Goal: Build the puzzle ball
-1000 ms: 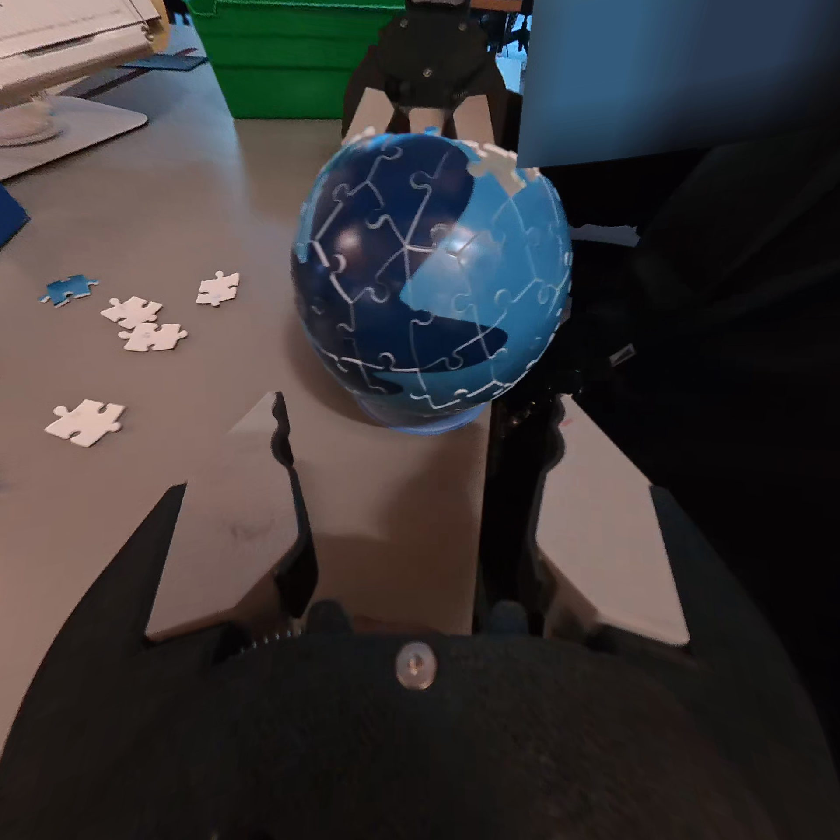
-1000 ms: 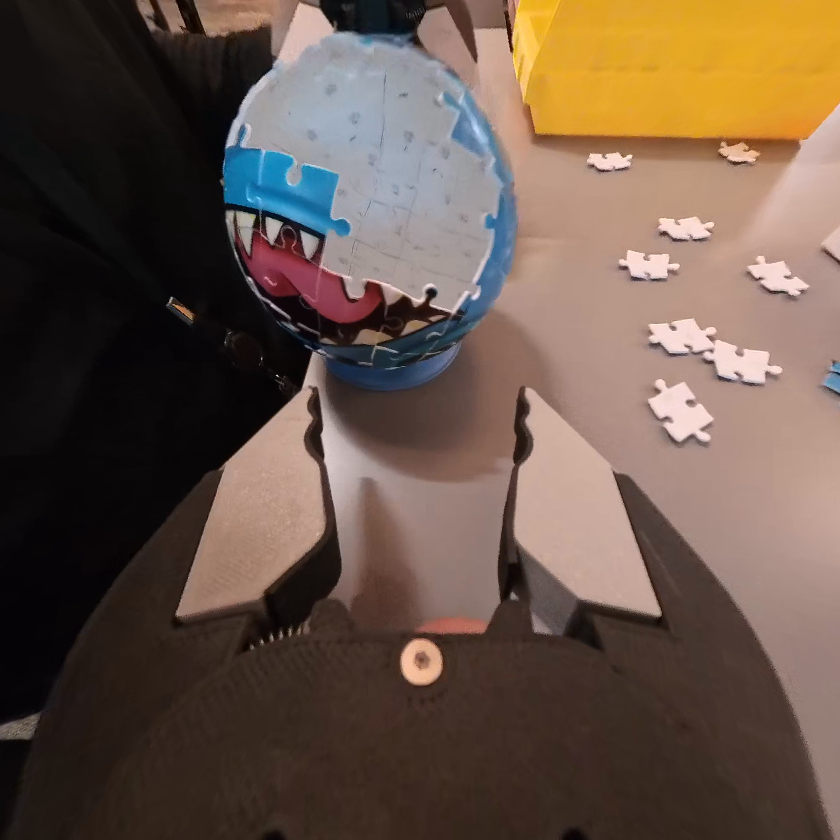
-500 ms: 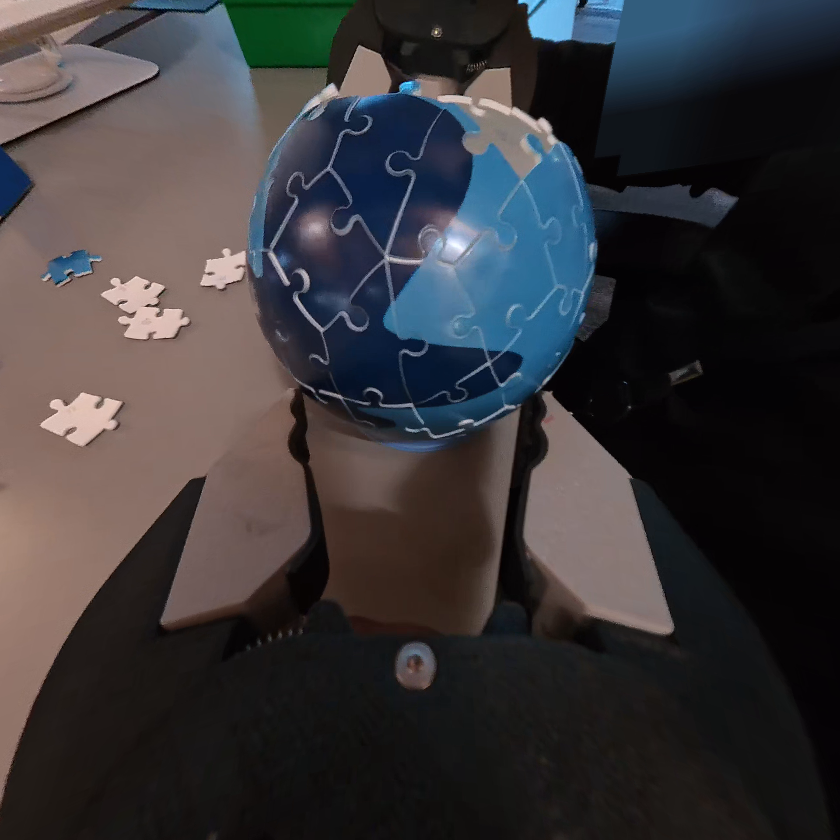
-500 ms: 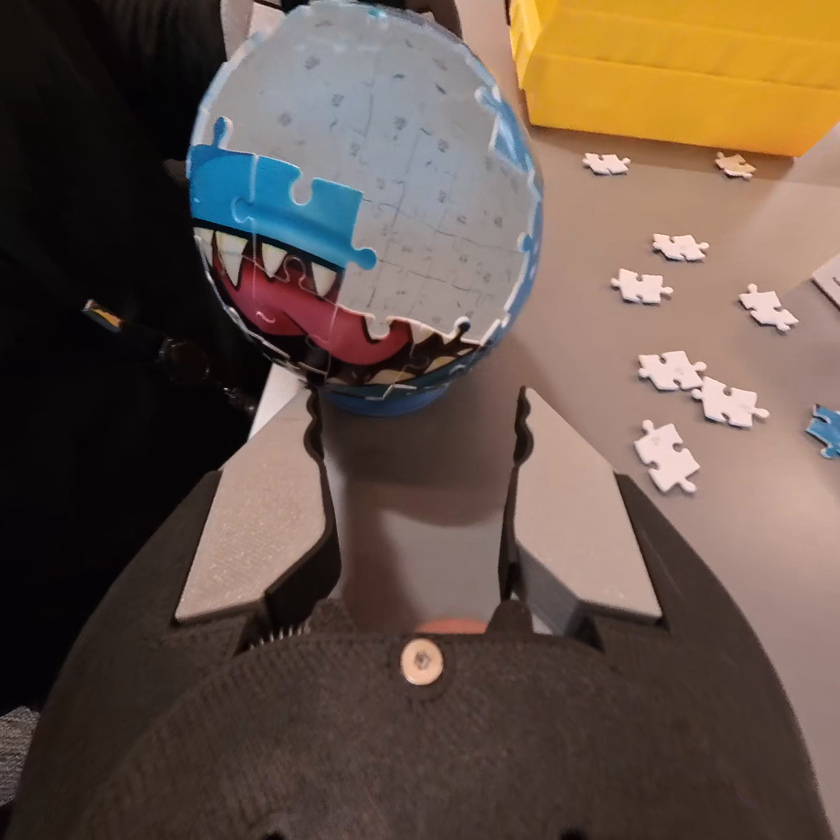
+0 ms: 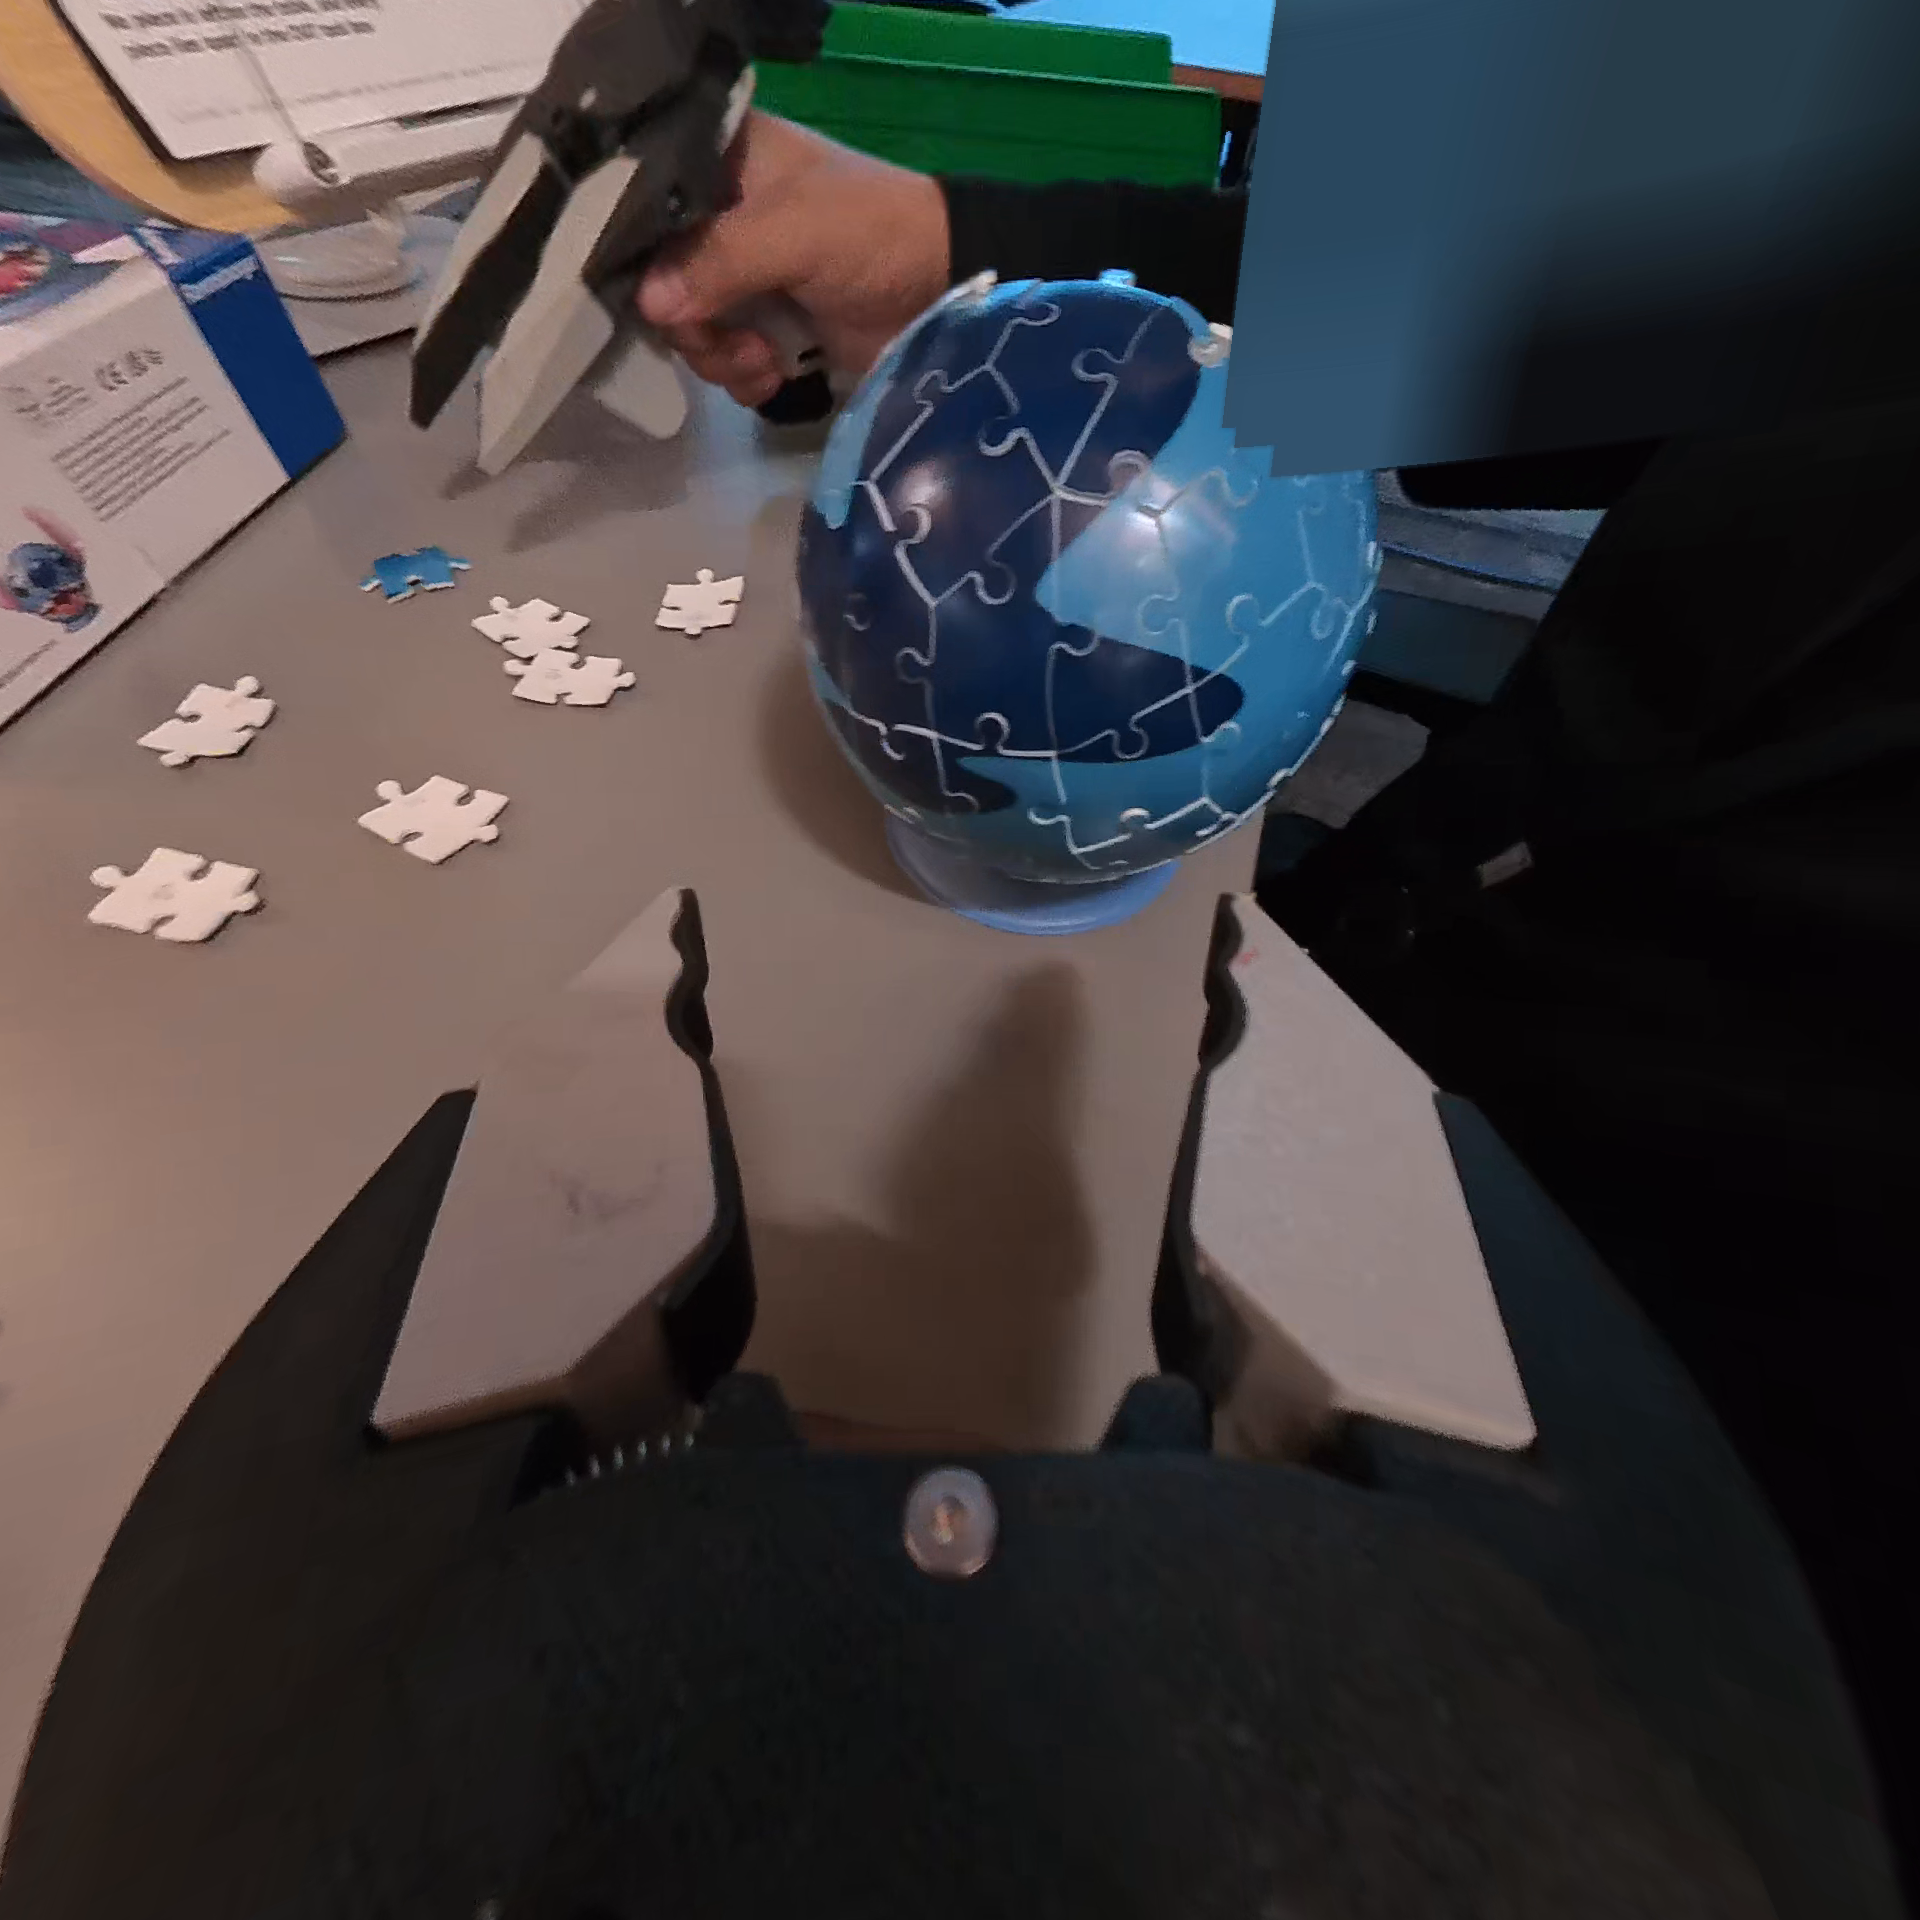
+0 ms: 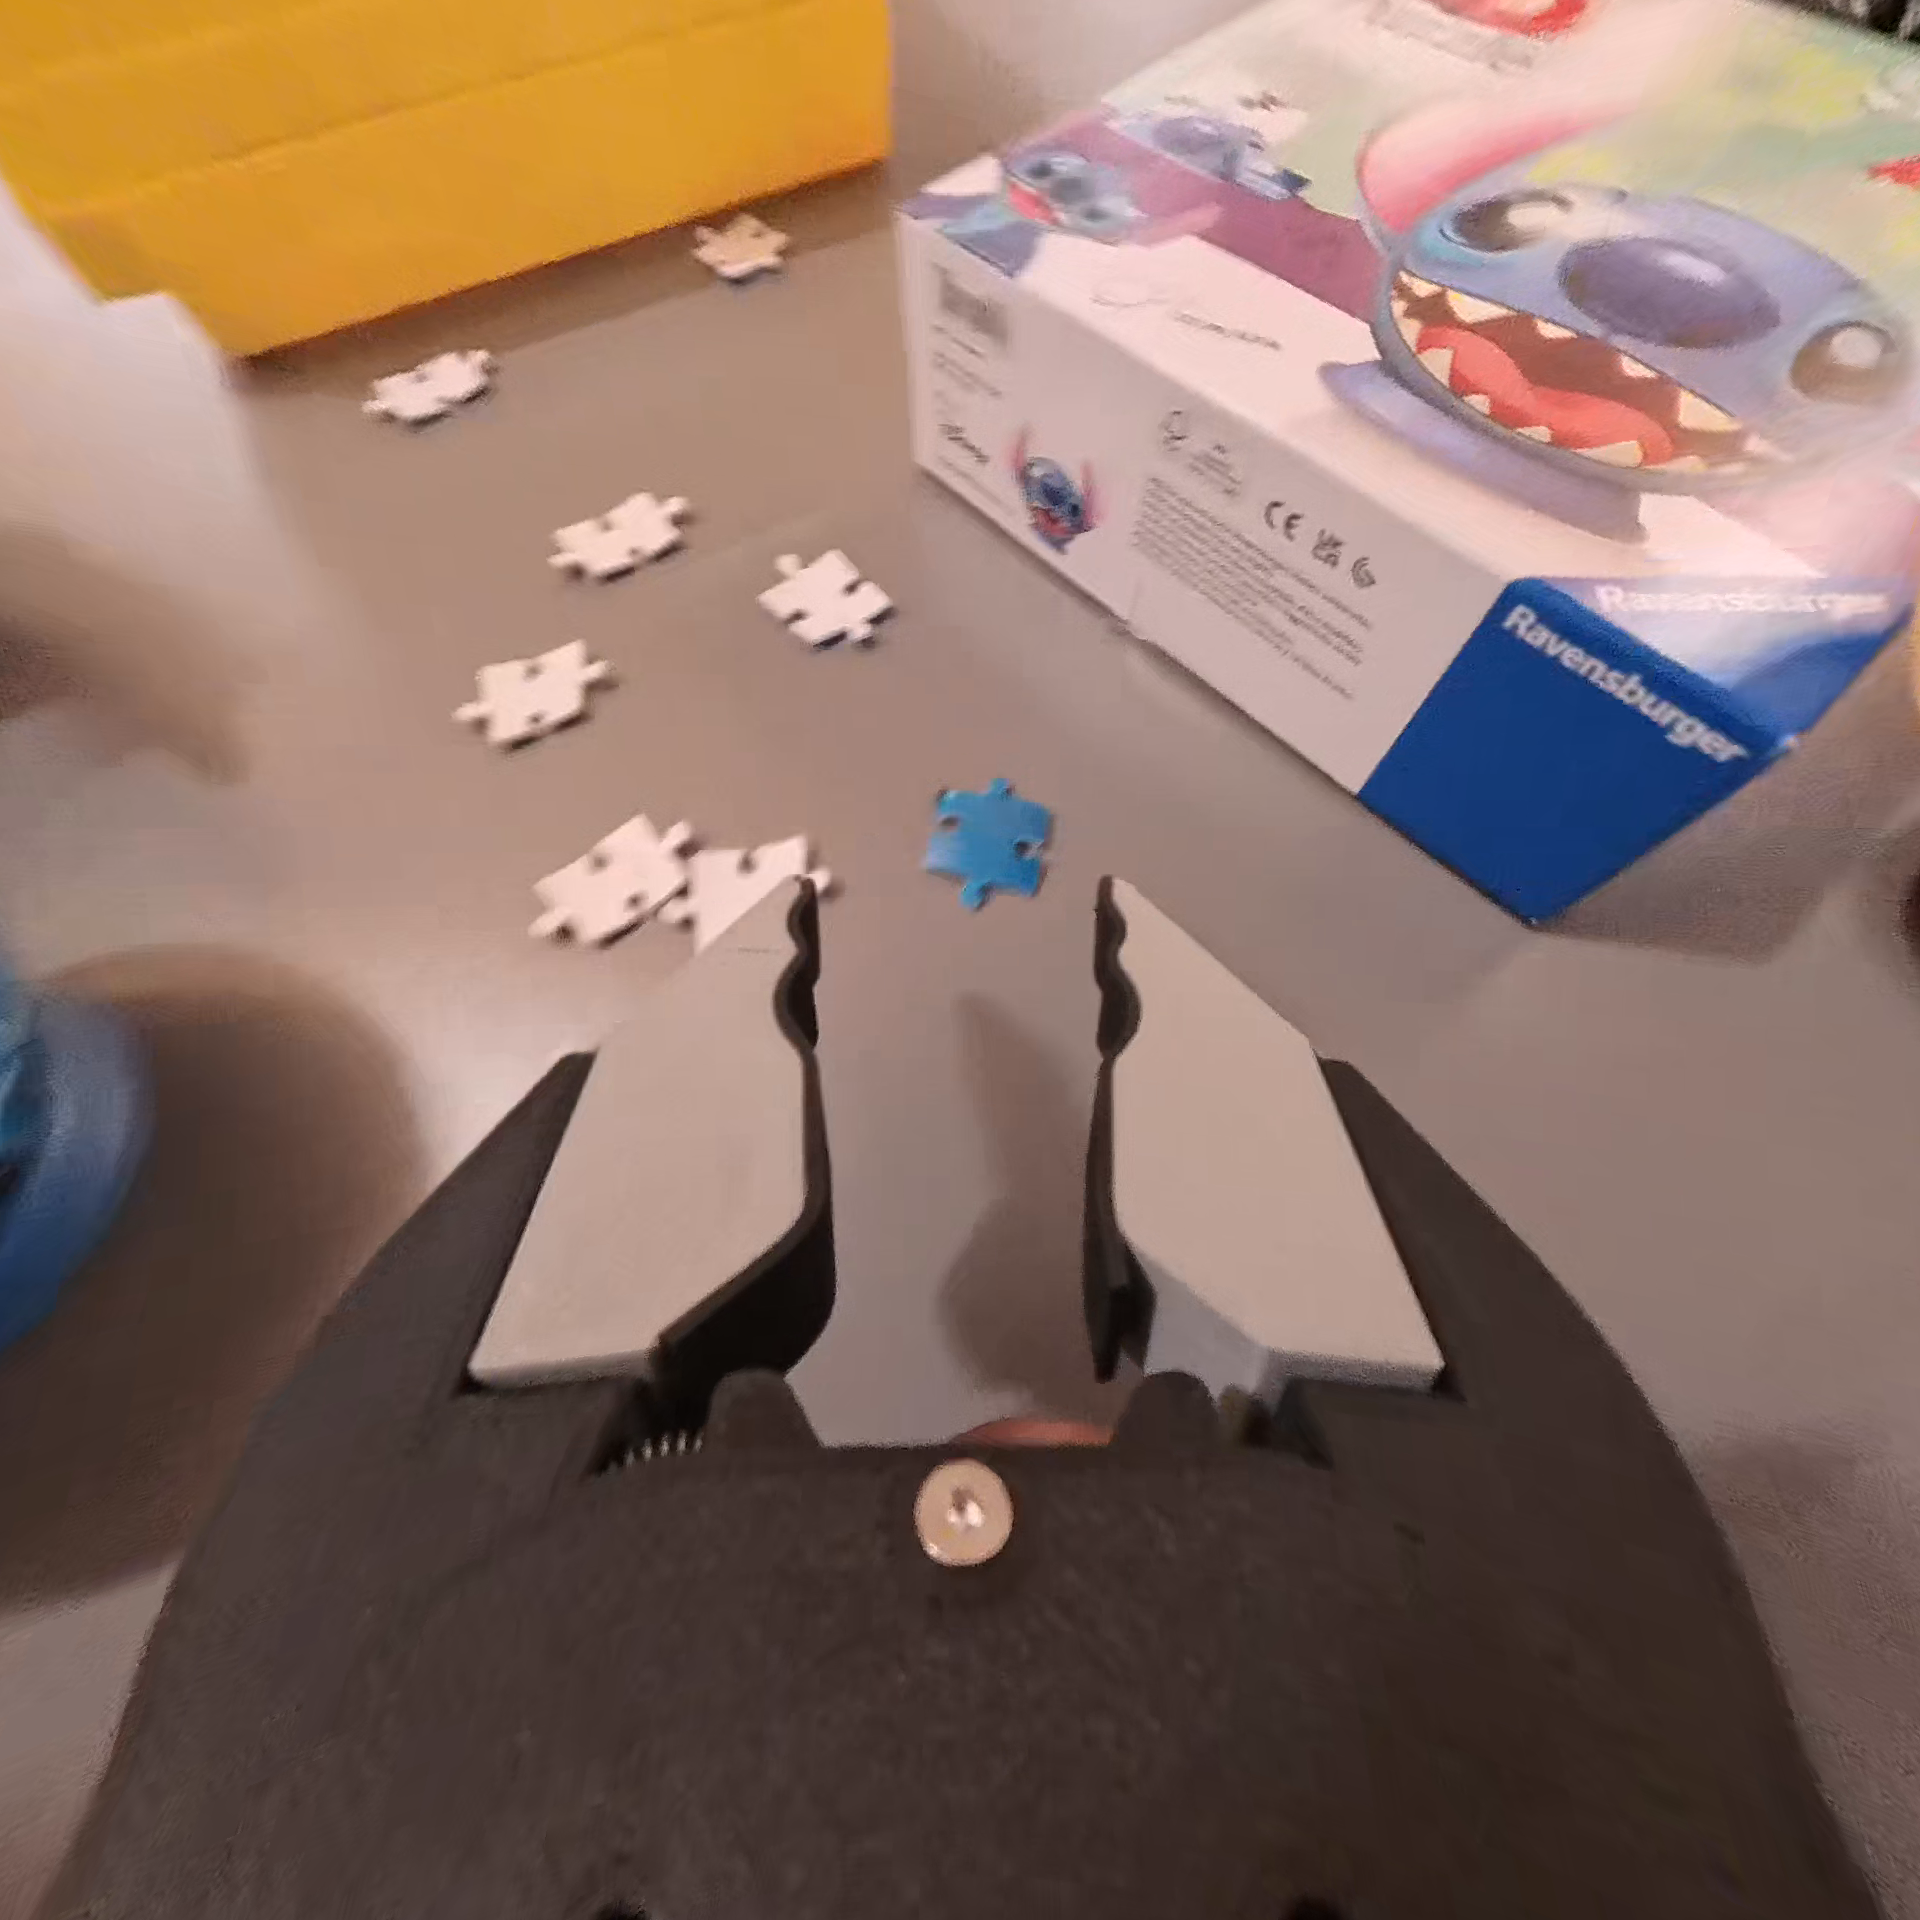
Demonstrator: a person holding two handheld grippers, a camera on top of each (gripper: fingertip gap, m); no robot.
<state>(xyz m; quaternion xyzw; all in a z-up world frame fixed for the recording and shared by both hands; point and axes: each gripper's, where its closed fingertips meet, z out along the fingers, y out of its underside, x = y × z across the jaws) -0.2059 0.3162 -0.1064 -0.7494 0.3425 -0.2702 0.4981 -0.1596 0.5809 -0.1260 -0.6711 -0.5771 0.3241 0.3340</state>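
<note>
The blue puzzle ball [image 5: 1081, 613] stands on its blue ring stand [image 5: 1039, 902] near the table's edge, ahead of my left gripper [image 5: 951, 920], which is open and empty. My right gripper [image 6: 956, 894] is open and empty, just short of a blue puzzle piece [image 6: 992, 840]. It also shows in the left wrist view [image 5: 540, 343], held by a hand left of the ball. White loose pieces [image 5: 431, 819] [image 6: 613, 878] lie face down on the table. The stand's edge [image 6: 52, 1164] shows blurred at the left of the right wrist view.
The puzzle box [image 6: 1455, 499] lies right of the blue piece; it also shows at the left [image 5: 125, 436]. A yellow bin [image 6: 436, 145] and a green bin [image 5: 997, 114] stand at the back. A person in dark clothing [image 5: 1662, 935] sits right of the ball. My right tips are roughly 5 cm from the blue puzzle piece [image 6: 992, 840]. It turns up in the left wrist view [image 5: 418, 564] as well.
My right gripper has swung away from the ball to the loose pieces beside the box. My left gripper has pulled back from the ball. The ball stays on its stand.
</note>
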